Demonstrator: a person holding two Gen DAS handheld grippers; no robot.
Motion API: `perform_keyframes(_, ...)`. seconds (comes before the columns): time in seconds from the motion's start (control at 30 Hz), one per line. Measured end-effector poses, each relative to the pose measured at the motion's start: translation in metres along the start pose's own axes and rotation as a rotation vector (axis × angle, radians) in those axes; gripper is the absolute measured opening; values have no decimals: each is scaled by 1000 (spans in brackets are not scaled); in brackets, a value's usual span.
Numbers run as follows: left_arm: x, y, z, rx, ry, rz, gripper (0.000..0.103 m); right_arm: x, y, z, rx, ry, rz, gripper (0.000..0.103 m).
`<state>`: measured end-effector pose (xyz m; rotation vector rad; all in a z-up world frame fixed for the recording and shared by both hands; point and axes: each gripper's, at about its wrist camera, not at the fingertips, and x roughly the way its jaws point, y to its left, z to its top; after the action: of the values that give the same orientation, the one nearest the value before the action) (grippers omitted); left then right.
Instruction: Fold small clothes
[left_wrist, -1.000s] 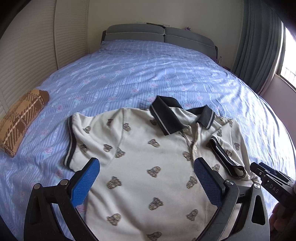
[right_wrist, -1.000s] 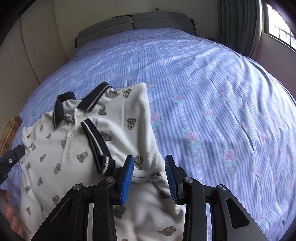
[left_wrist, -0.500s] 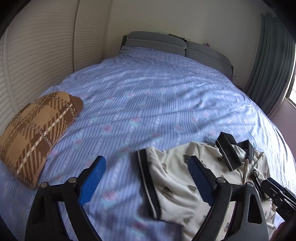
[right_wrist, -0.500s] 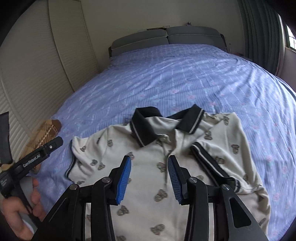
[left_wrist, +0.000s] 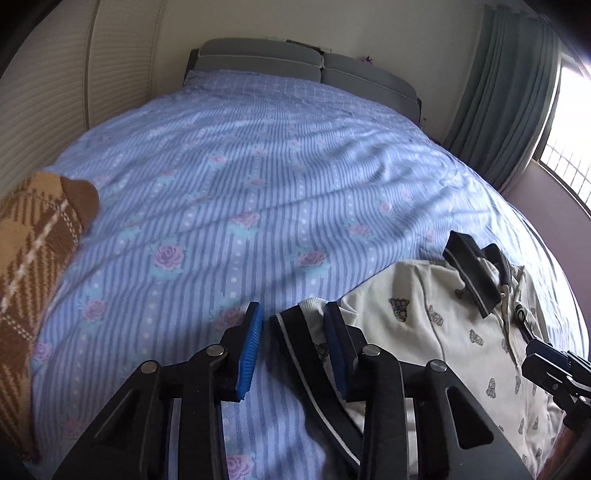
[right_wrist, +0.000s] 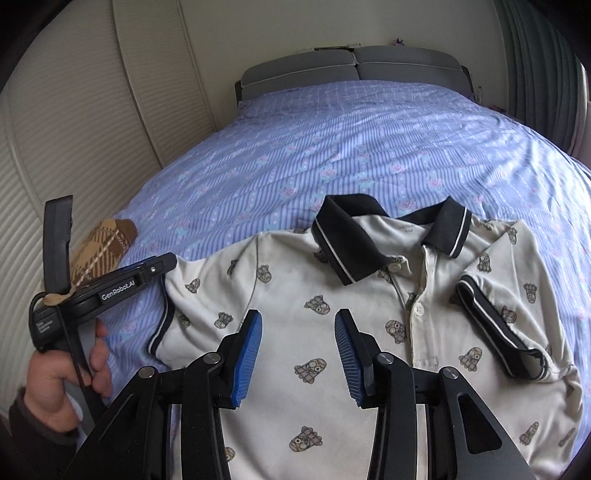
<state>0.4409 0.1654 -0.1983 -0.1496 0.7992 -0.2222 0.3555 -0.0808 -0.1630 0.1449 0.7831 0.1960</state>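
Note:
A cream polo shirt (right_wrist: 317, 295) with a dark collar (right_wrist: 347, 240) and small printed figures lies face up on the bed. Its right sleeve (right_wrist: 495, 325) is folded in over the chest. My left gripper (left_wrist: 291, 343) is at the shirt's left sleeve (left_wrist: 295, 332); the dark-trimmed cuff lies between its partly closed blue pads, which do not visibly pinch it. The left gripper also shows in the right wrist view (right_wrist: 162, 262), beside the sleeve. My right gripper (right_wrist: 298, 354) hovers open and empty above the shirt's chest.
The bed (left_wrist: 277, 166) has a blue striped cover with roses. A brown plaid folded item (left_wrist: 33, 266) lies at the left edge. A grey headboard (right_wrist: 351, 66) is at the far end, a slatted wall at left, curtains (left_wrist: 509, 92) and a window at right.
My left gripper has moved to the left sleeve and narrowed its jaws around the cuff. My right gripper has left the folded right sleeve, moved over the chest and opened wider.

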Motion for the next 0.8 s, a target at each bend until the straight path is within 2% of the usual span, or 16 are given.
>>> perform_keyframes(0.1, 6, 6, -5, -40, 14, -28, 34, 5, -3, -3, 3, 13, -3, 41)
perform_keyframes(0.23, 4, 3, -9, -47, 9, -54, 19, 5, -8, -6, 7, 20, -3, 41)
perform_keyframes(0.3, 0, -1, -10, -38, 6, -44, 5, 3, -11, -8, 6, 20, -3, 41)
perform_keyframes(0.6, -46, -36, -7, 2, -70, 35, 5, -21, -39, -19, 49, -6, 14, 41)
perform_keyframes(0.8, -64, -99, 6, 70, -76, 59, 5, -37, -63, -27, 103, -69, 38, 41)
